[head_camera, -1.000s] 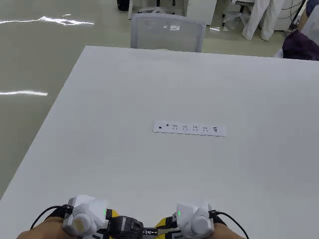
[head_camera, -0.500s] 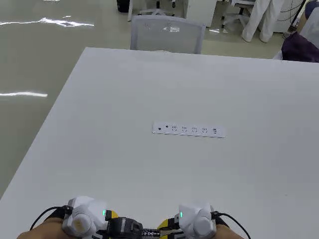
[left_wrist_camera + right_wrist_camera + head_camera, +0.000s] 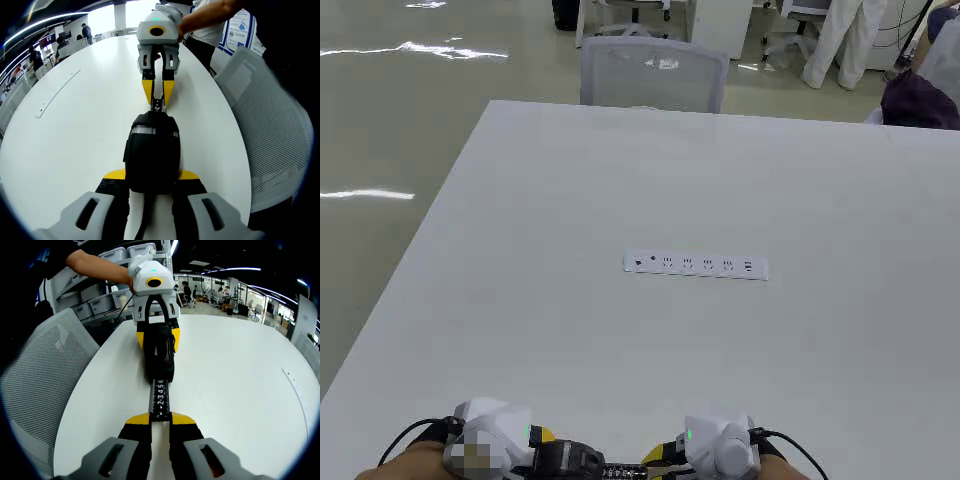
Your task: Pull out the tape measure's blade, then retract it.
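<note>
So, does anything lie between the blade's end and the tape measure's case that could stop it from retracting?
Nothing visible does. The short blade runs straight over the white table from the right hand-held gripper to the case, which the left hand-held gripper holds.

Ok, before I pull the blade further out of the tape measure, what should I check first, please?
1. Left tongs shut on the black boxy tape measure case: ok.
2. Right tongs shut on the end of the black blade with white numbers: ok.
3. Blade runs straight from the case to the right tongs, without twist: ok.
4. Blade lock released: cannot tell, no lock is visible.
5. White table has room beyond the right tongs for a longer pull: ok, as far as the left gripper view shows.
6. White power strip lies away from the pull line: ok.
</note>
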Available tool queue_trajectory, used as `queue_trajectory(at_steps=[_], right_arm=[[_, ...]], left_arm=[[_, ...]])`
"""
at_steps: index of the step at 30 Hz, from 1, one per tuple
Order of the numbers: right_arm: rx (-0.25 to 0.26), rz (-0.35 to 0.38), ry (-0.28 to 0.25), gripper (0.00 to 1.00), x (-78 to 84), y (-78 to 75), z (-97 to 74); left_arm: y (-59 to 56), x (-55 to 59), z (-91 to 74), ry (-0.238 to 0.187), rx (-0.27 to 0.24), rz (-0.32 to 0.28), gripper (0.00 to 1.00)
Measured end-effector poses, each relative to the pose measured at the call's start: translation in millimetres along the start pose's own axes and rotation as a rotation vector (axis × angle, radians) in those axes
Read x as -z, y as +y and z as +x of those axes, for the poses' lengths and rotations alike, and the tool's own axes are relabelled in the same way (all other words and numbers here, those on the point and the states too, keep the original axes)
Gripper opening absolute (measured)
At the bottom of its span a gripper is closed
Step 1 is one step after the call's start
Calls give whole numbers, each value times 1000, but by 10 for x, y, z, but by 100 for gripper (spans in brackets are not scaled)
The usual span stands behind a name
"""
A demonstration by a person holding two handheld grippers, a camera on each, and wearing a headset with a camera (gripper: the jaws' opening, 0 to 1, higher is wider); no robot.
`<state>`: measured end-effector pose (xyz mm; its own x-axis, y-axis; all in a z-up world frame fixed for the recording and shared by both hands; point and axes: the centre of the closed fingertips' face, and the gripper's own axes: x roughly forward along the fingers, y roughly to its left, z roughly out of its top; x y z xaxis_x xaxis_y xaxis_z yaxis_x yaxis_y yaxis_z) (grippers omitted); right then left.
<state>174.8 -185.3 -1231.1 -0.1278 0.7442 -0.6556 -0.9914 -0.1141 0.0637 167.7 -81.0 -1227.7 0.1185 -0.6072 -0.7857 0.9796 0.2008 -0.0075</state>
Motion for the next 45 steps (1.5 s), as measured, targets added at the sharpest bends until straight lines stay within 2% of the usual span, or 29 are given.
queue_trajectory(at_steps=[45], right_arm=[[9,22,18,10,225,-10,-259]], left_arm=[[-2,-7,9,0,4,-2,28]])
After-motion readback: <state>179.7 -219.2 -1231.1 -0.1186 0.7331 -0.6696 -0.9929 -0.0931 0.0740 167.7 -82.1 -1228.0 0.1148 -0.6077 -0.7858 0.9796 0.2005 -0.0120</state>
